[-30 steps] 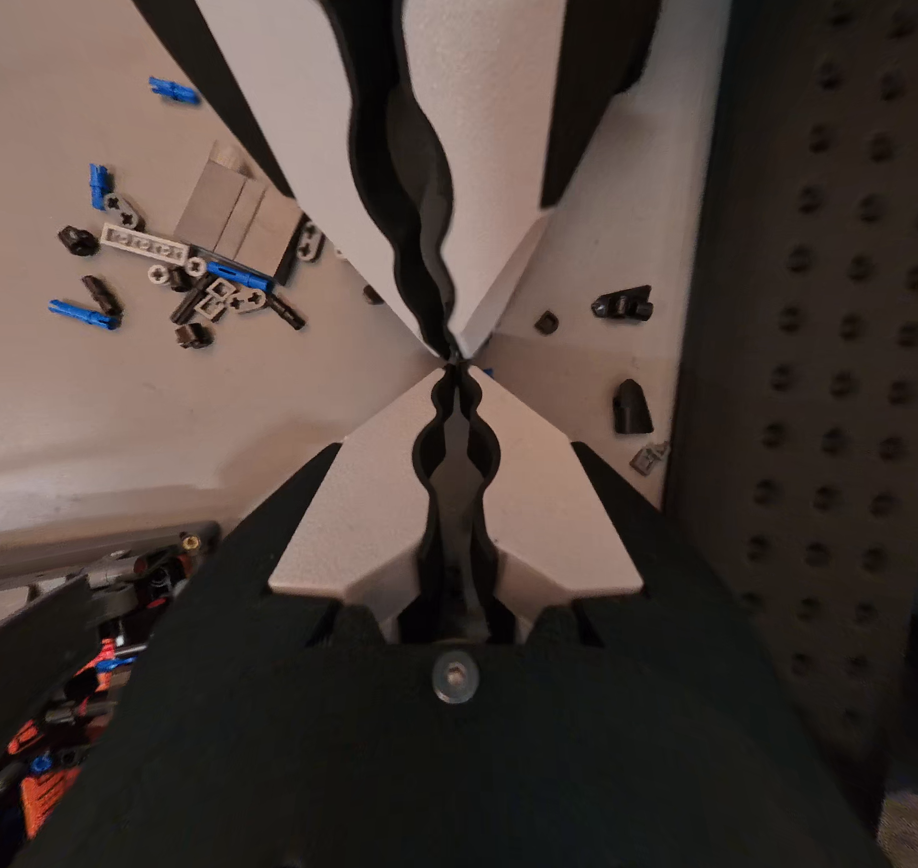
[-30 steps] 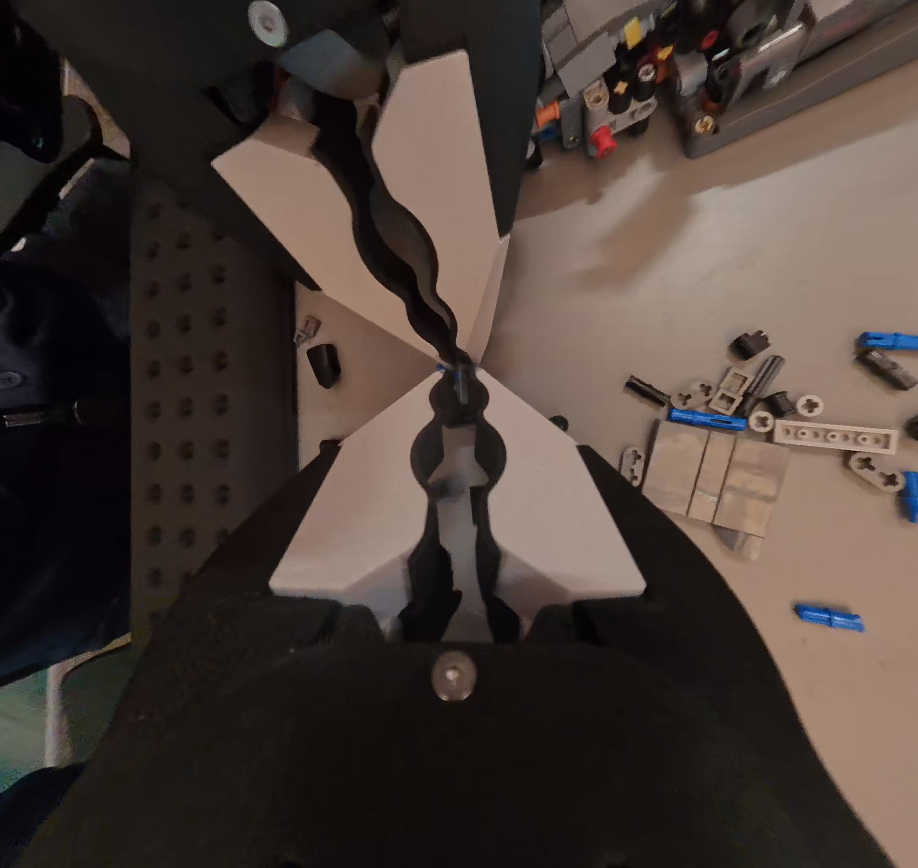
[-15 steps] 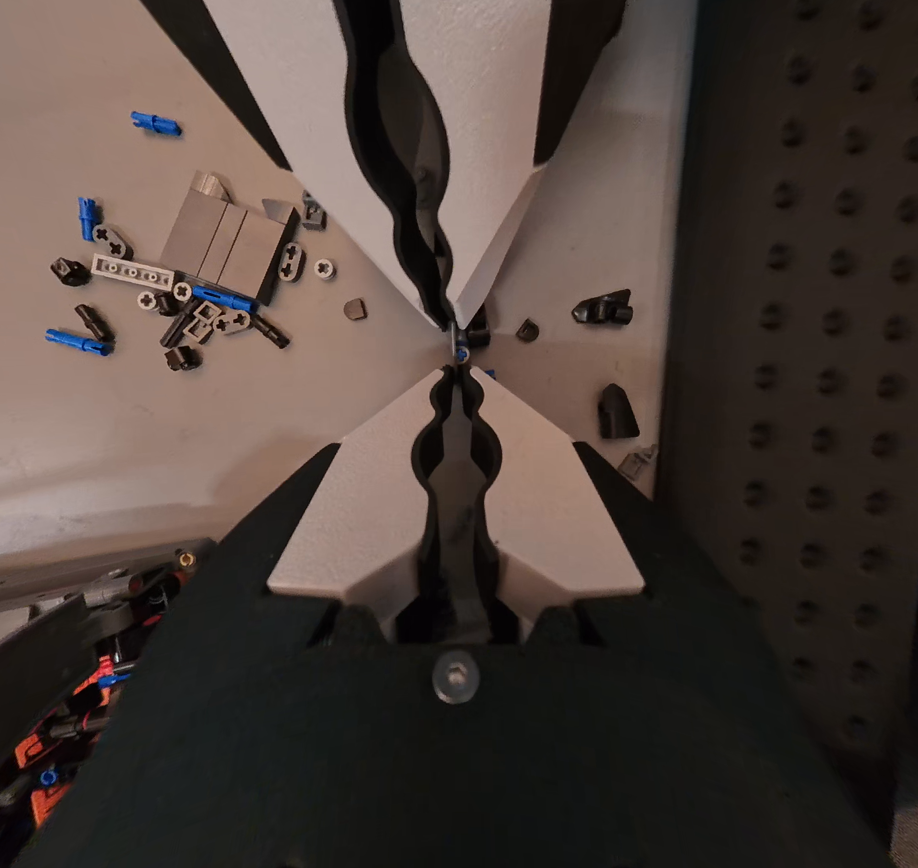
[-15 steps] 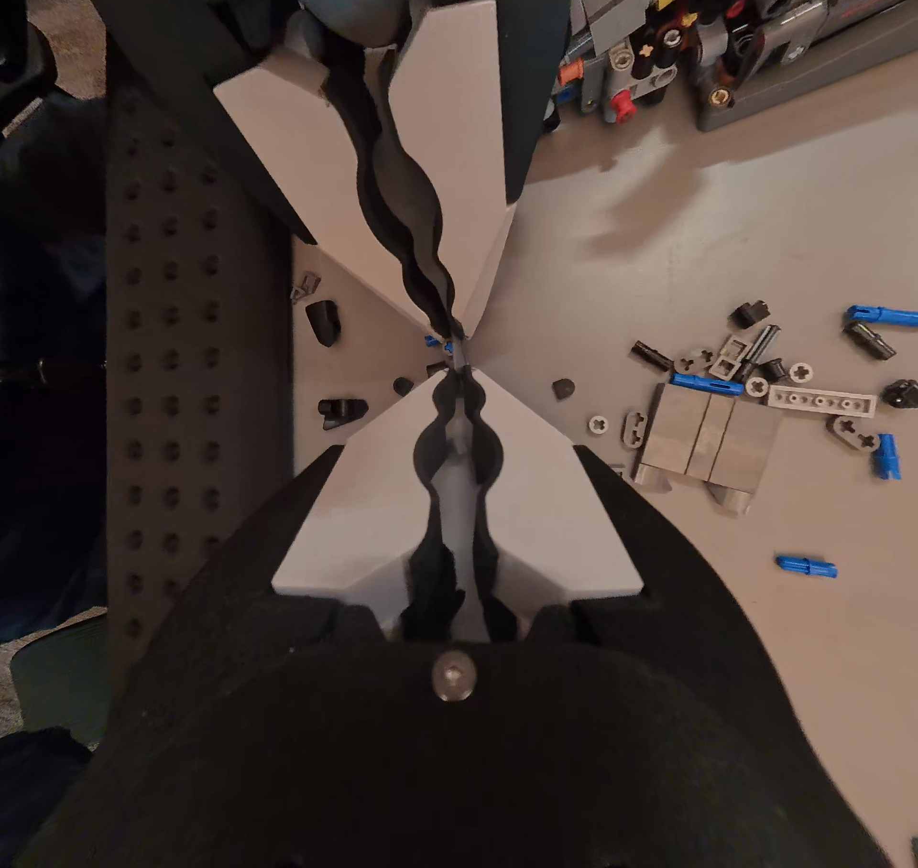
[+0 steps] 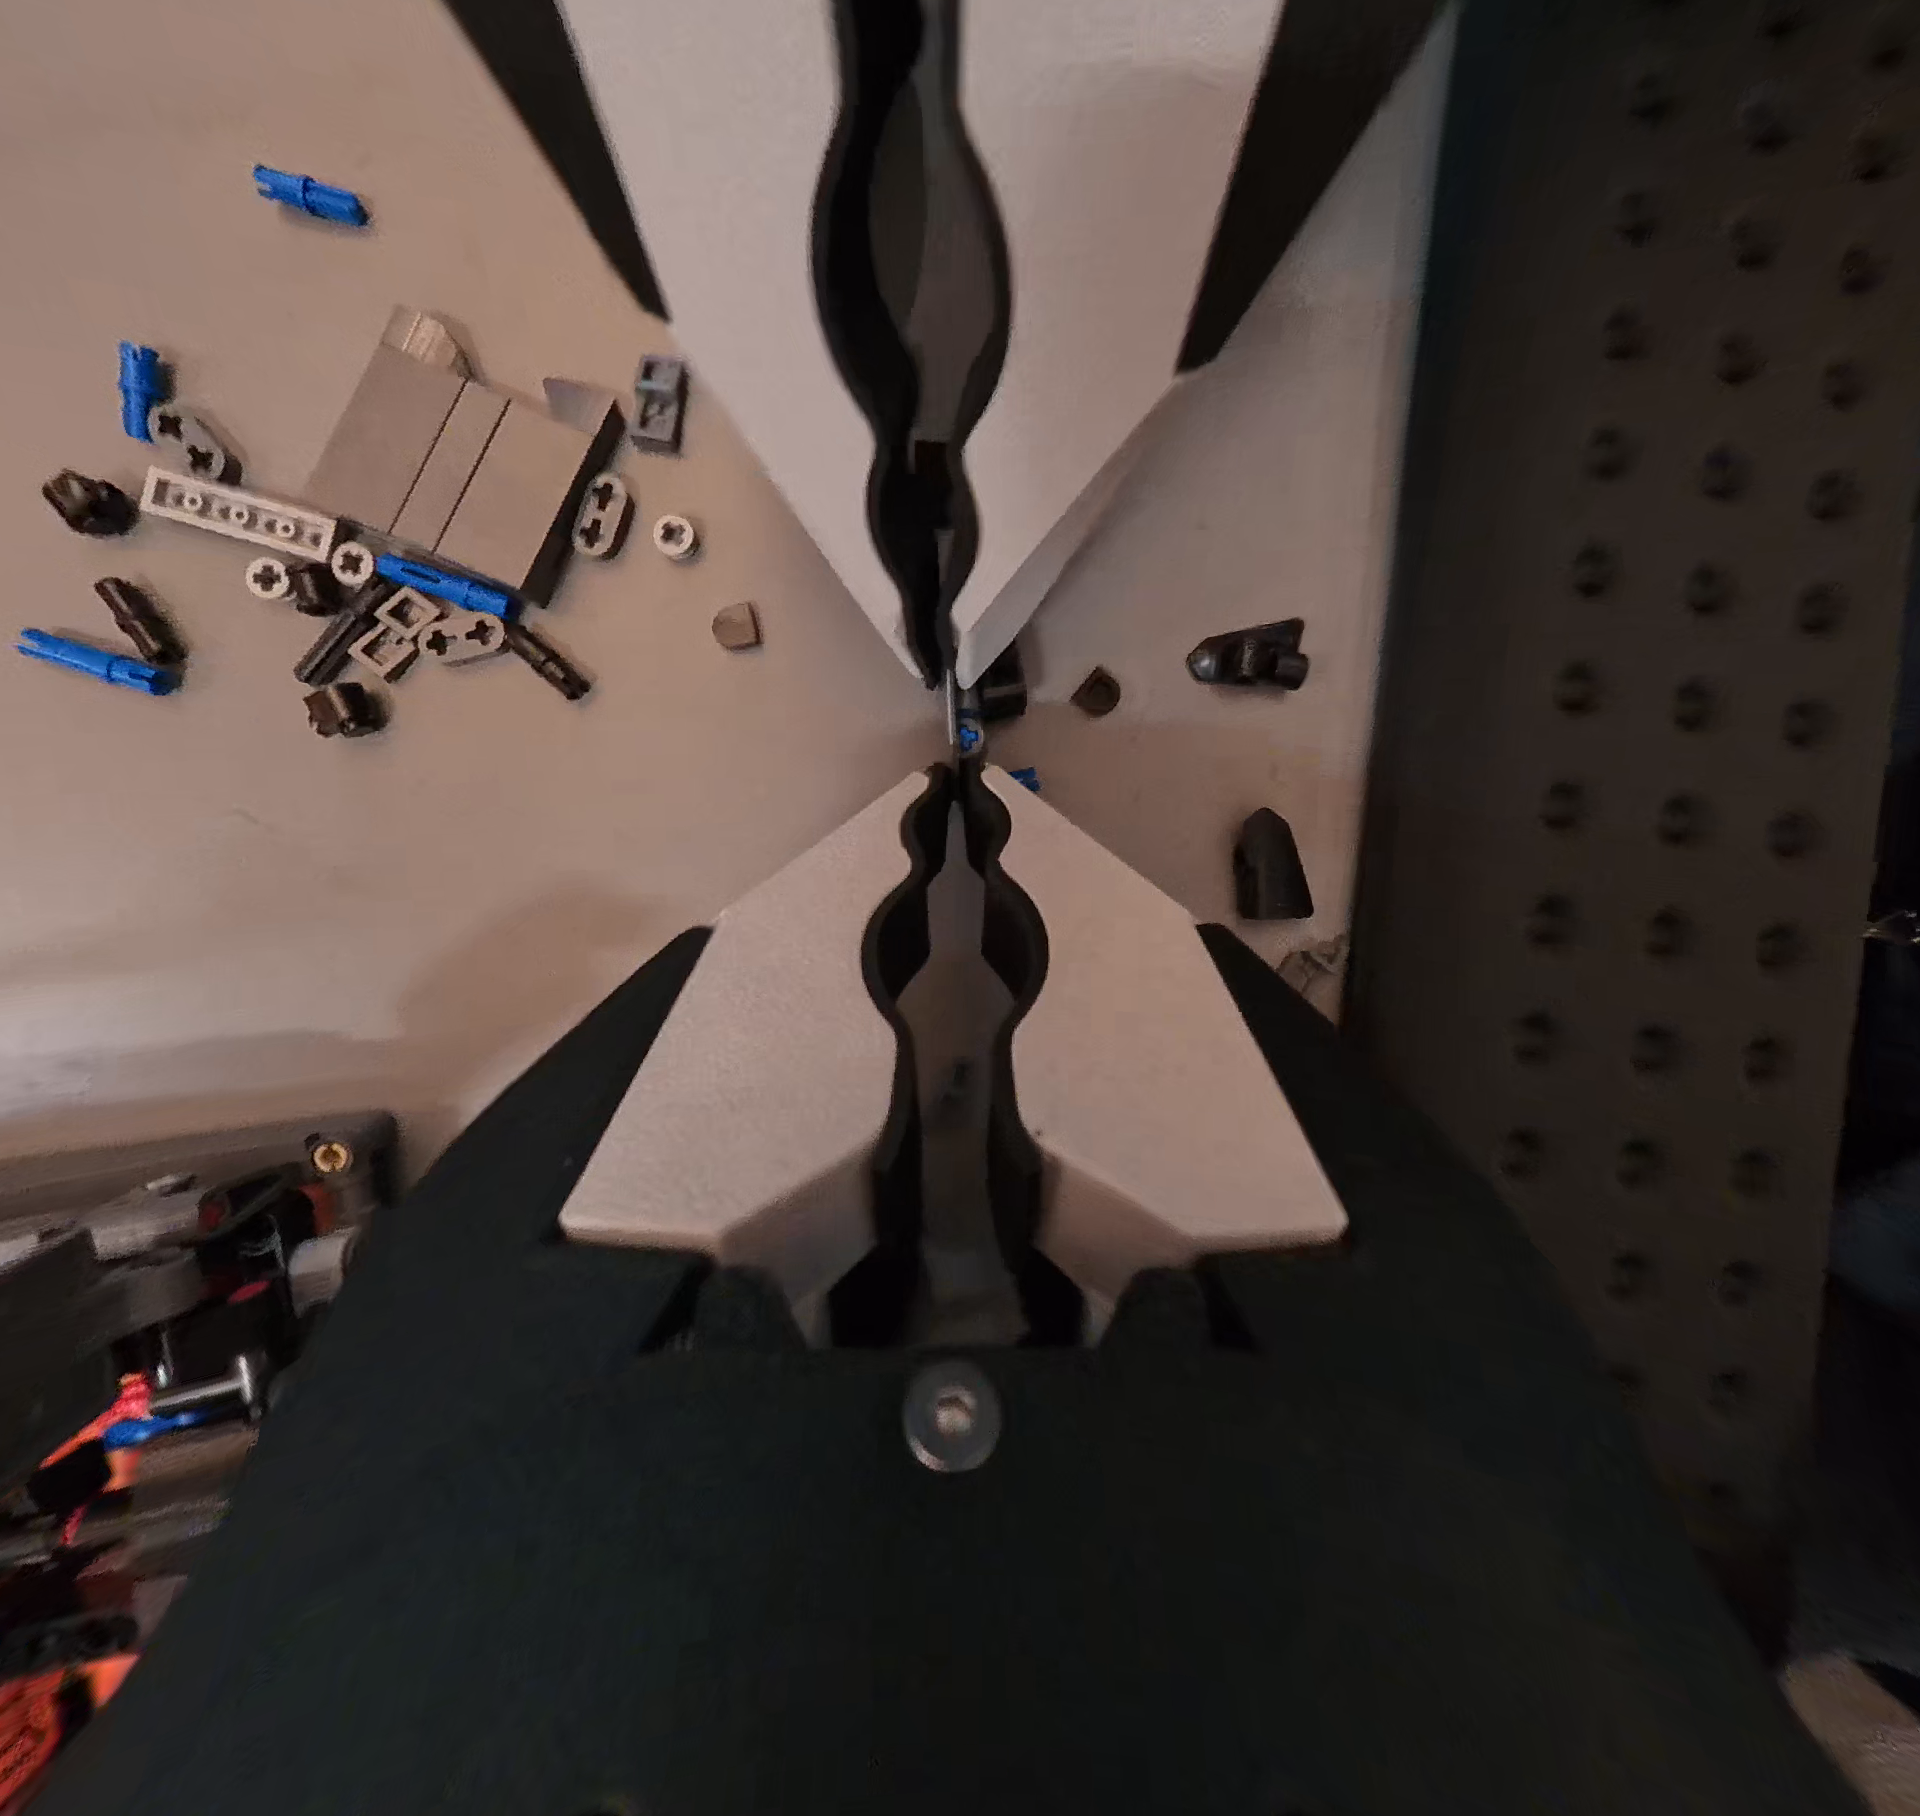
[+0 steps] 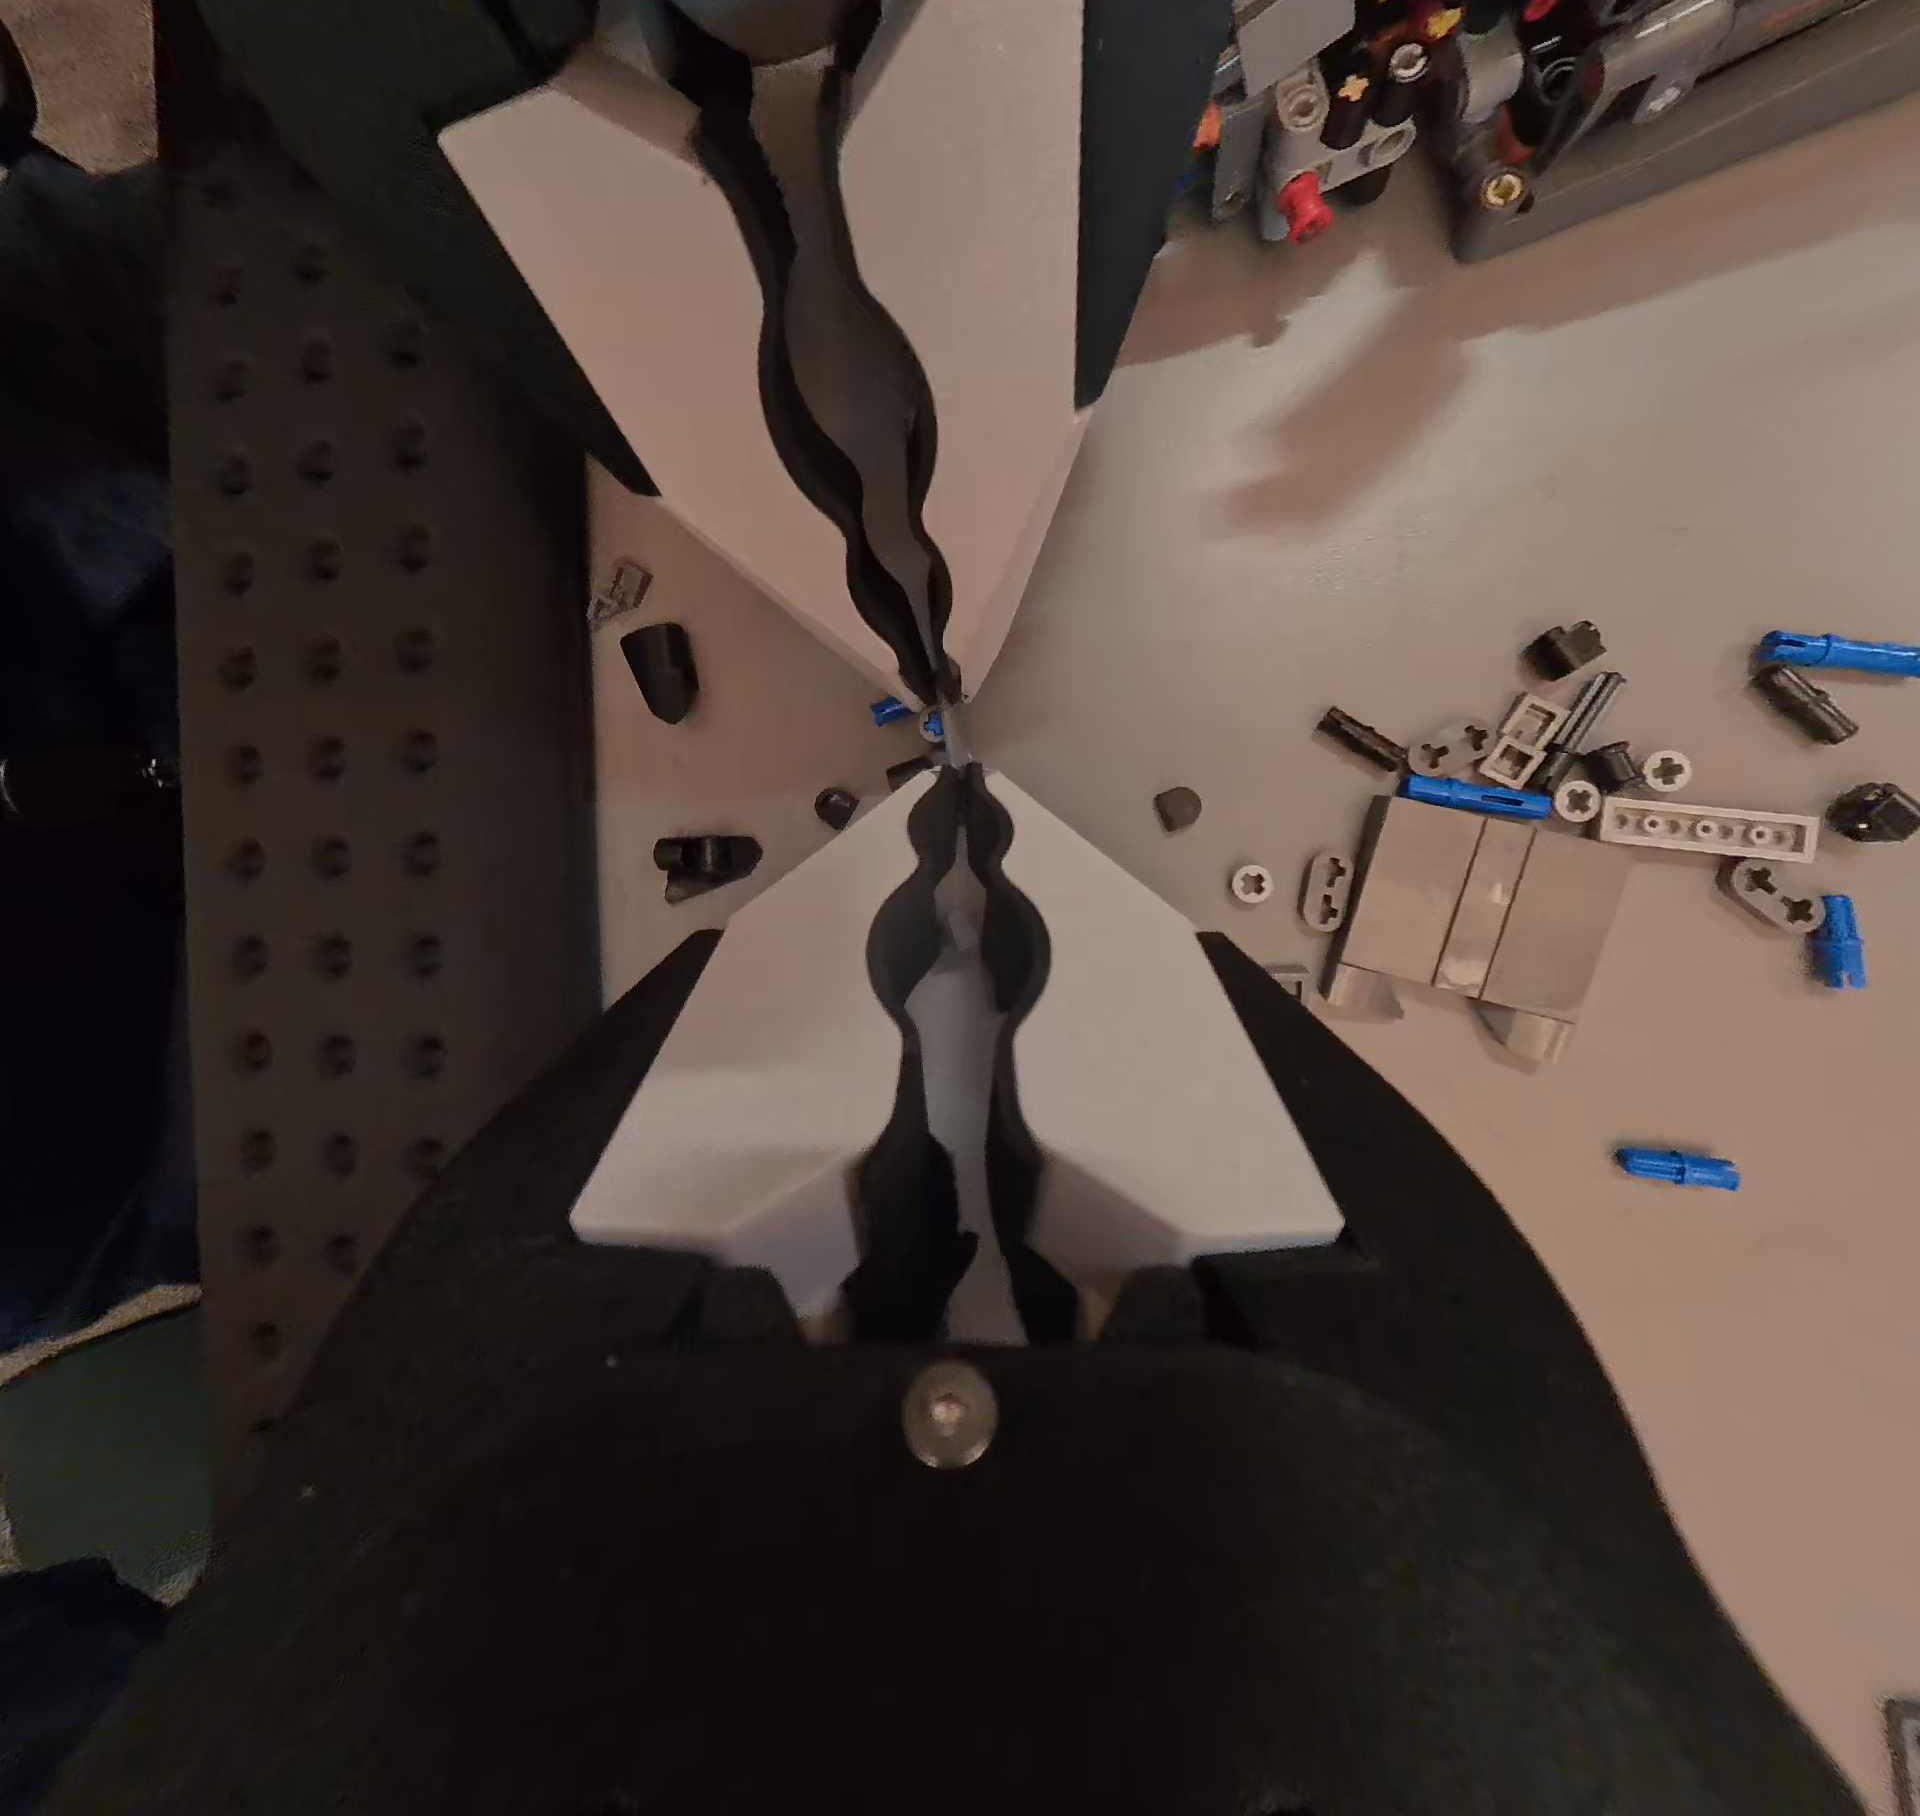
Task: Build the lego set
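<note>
My left gripper [image 5: 956,779] and right gripper [image 6: 956,779] meet tip to tip above the beige table [image 5: 468,831]. Both are shut. Between the tips is a small thin grey piece with a blue pin [image 5: 963,724], also in the right wrist view [image 6: 951,736]; each gripper pinches one end of it. The right gripper [image 5: 945,670] comes in from the top of the left wrist view, and the left gripper [image 6: 940,680] from the top of the right wrist view. How the piece's ends sit inside the pads is hidden.
Loose pieces lie in a pile around a grey sloped block [image 5: 468,457] [image 6: 1475,914], with blue pins [image 6: 1675,1169] and black connectors [image 5: 1247,654]. A partly built model [image 6: 1507,104] stands at the table's far side. A dark perforated board [image 5: 1662,727] borders the table. Only a small space, under 4 cm, lies between the two pairs of fingers. My right gripper's tips are some 9 cm from the grey sloped block [image 5: 468,457]. The right camera catches it too, in the right wrist view [image 6: 1463,916].
The two gripper tips, pressed together one second ago, now stand slightly apart with the small piece showing between them. Both grippers have shifted a little over the table.
</note>
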